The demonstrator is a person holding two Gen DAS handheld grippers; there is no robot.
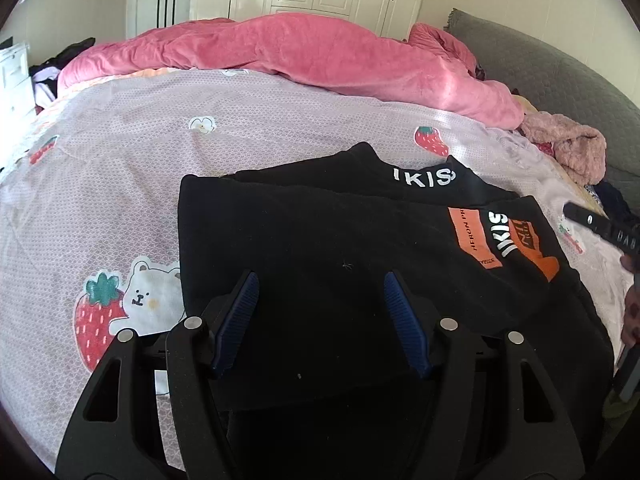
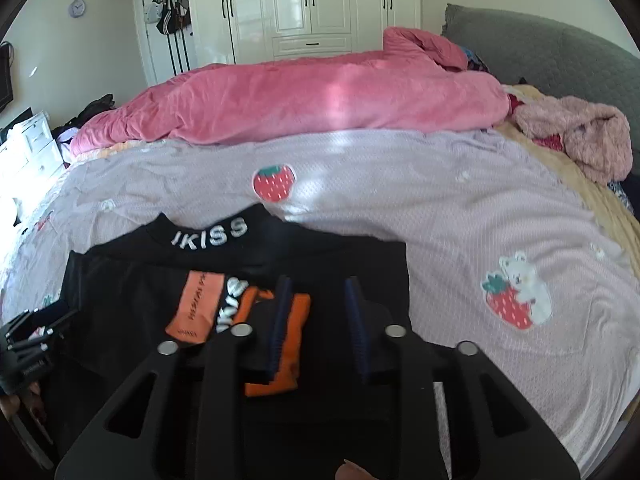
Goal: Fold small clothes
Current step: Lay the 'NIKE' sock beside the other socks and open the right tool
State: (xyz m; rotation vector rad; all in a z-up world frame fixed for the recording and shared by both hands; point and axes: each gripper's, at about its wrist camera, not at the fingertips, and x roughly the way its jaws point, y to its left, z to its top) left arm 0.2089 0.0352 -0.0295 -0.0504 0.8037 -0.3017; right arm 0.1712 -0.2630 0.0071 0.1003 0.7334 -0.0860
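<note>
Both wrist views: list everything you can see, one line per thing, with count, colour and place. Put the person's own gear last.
Top: one, black with orange patches and white letters, lying folded on the sheet near both grippers.
Sheet: one, lilac with strawberry and bear prints, covering the bed.
Quilt: one, pink, bunched along the far side of the bed.
Fluffy garment: one, pale pink, heaped at the right by the headboard.
Headboard: one, grey, right end of the bed.
Wardrobe: one, white, against the far wall.
Clock: one, pale, on the left wall.
Left gripper: black, blue pads, jaws open above the top.
Right gripper: black, blue pads, jaws open above the top.
</note>
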